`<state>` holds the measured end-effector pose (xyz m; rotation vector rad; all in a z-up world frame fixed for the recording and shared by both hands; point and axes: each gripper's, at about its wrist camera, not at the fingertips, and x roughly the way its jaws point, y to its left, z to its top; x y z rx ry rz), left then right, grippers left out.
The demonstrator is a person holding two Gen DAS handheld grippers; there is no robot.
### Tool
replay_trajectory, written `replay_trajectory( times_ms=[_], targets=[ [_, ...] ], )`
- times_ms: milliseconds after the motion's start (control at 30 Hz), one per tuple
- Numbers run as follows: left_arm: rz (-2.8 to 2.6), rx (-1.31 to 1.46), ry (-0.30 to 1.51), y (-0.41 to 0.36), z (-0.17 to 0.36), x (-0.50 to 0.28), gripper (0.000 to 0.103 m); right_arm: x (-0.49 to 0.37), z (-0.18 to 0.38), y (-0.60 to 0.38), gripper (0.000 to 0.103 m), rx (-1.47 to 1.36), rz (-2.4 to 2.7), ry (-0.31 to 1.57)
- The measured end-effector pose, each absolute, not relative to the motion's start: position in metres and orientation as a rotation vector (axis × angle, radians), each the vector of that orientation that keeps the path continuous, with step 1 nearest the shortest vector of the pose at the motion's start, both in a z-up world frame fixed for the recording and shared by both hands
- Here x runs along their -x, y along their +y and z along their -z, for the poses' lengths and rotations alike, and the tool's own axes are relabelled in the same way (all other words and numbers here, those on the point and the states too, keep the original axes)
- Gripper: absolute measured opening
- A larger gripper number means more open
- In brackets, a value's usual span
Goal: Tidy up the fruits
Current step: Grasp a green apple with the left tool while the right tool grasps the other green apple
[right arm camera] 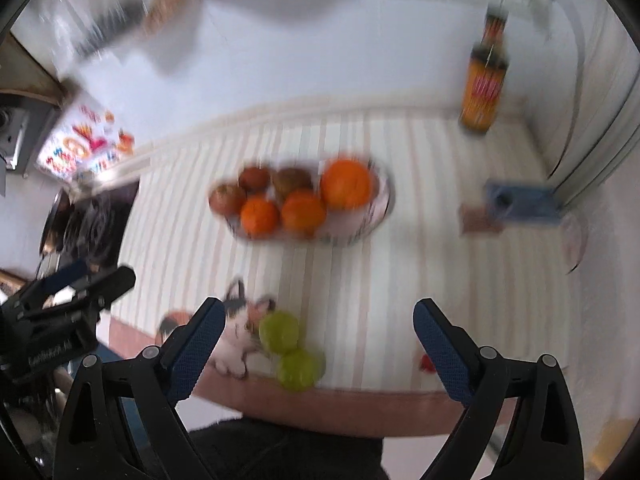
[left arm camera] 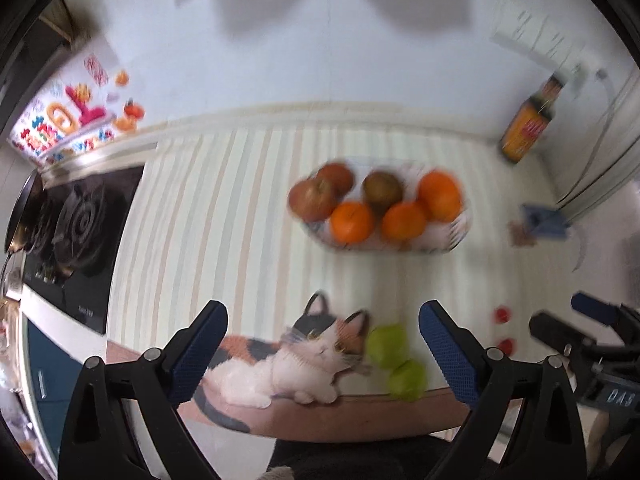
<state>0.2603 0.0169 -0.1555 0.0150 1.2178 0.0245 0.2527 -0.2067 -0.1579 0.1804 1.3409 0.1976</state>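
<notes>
Both grippers hang wide open and empty above the near edge of the striped mat (left arm camera: 240, 208): the left gripper (left arm camera: 322, 354) over a cat picture (left arm camera: 304, 360), the right gripper (right arm camera: 320, 354) beside it; both views are blurred. A bowl (left arm camera: 452, 236) mid-mat already holds three oranges (left arm camera: 352, 222) and three brownish fruits (left arm camera: 314, 198), whose kind I cannot tell; two green fruits (left arm camera: 396, 360) lie touching each other at the mat's near edge, well apart from the bowl; small red things (left arm camera: 502, 315) lie to their right, too blurred to name. By my reckoning most is done; the green pair remain to be bowled.
</notes>
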Motion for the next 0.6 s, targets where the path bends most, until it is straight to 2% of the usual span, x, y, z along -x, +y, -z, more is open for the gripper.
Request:
replay_trajectory(
  times_ms=[167,300,400,533,600],
  targets=[
    [-0.057,-0.079,1.385,0.019,0.222,-0.259,0.098,-0.249,0.271,-0.189,0.096,-0.218,-0.278,1.617],
    [-0.068,-0.127,1.467,0.023,0.258,-0.255,0.098,-0.240,0.330,-0.175,0.094,-0.269,-0.323,1.759],
    [-0.059,-0.119,1.511,0.023,0.273,-0.252,0.098,-0.233,0.349,-0.164,0.085,-0.289,-0.351,1.792],
    [-0.037,-0.114,1.537,0.019,0.284,-0.255,0.098,-0.230,0.364,-0.153,0.058,-0.290,-0.366,1.806],
    [-0.002,-0.104,1.552,0.012,0.290,-0.260,0.098,-0.229,0.364,-0.149,0.057,-0.287,-0.372,1.793]
  ],
)
